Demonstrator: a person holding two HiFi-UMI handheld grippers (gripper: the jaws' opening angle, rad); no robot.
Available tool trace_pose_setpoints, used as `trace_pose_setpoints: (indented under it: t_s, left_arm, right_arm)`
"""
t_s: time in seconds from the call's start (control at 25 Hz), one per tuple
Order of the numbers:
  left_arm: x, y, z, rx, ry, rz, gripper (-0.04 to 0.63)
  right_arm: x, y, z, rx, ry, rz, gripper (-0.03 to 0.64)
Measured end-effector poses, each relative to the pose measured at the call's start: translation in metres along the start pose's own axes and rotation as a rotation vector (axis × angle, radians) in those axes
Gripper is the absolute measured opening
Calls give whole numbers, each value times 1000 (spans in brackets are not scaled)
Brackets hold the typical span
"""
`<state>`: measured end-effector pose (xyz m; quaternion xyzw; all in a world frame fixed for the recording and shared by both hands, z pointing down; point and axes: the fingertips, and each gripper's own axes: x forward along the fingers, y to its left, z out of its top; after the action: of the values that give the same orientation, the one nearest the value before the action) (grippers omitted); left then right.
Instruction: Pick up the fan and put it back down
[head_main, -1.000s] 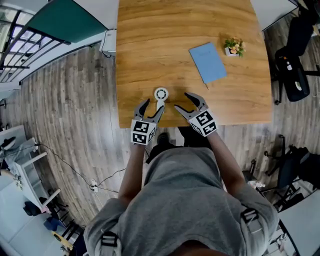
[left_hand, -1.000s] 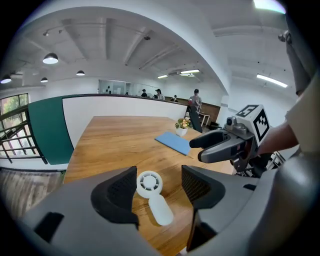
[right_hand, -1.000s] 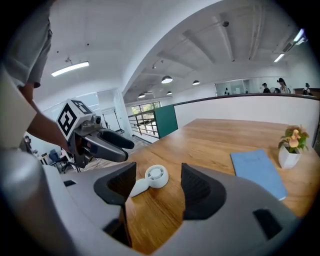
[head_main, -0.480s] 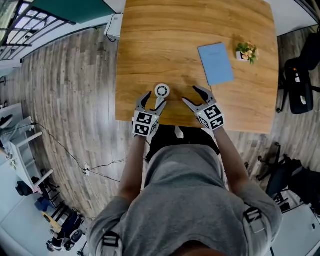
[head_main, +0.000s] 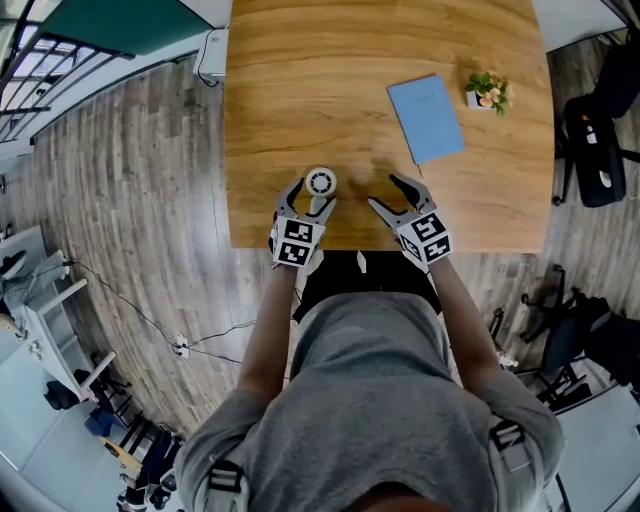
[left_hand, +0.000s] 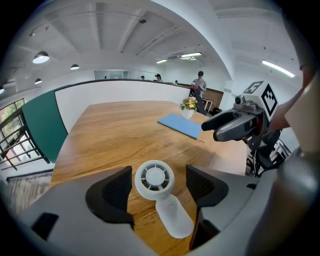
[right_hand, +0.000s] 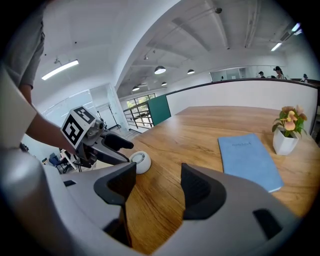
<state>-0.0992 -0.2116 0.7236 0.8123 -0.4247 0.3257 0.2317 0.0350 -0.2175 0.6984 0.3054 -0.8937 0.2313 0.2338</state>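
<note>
A small white hand fan (head_main: 320, 183) lies flat on the wooden table (head_main: 300, 100) near its front edge, round head away from me and handle toward me. My left gripper (head_main: 308, 200) straddles it and its jaws are opening. In the left gripper view the fan (left_hand: 155, 179) sits between the two pads (left_hand: 116, 192) with a gap on each side. My right gripper (head_main: 388, 194) hovers open and empty over bare wood to the fan's right. In the right gripper view the fan (right_hand: 141, 161) and the left gripper (right_hand: 107, 147) show at the left.
A blue notebook (head_main: 425, 118) lies at the back right of the table, with a small potted flower (head_main: 488, 90) beside it. The table's front edge runs just under both grippers. Office chairs (head_main: 595, 150) stand on the floor to the right.
Both grippers have come down closer to the tabletop. The left jaws now stand wider on either side of the fan. The fan rests in the same spot on the table.
</note>
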Motion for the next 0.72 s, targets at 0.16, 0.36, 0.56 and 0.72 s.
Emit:
trace_pose_setpoints:
  t_s: [0.16,0.36,0.56,0.72]
  left_arm:
    - [16,3,-8,32,13,-14,339]
    - [28,5,-15,7,24,-38,342]
    - [38,6,-21,14,38,-48,344]
    - [44,5,-18,42,26,-55,344]
  right_arm:
    - [-5,-4,-8,32,-2,-44,288]
    - [-5,-1,-21,71,2,-80,288]
    - [-5,2,-33,97,1,-103,288]
    - [-7,0,-40,111,1,-126,287]
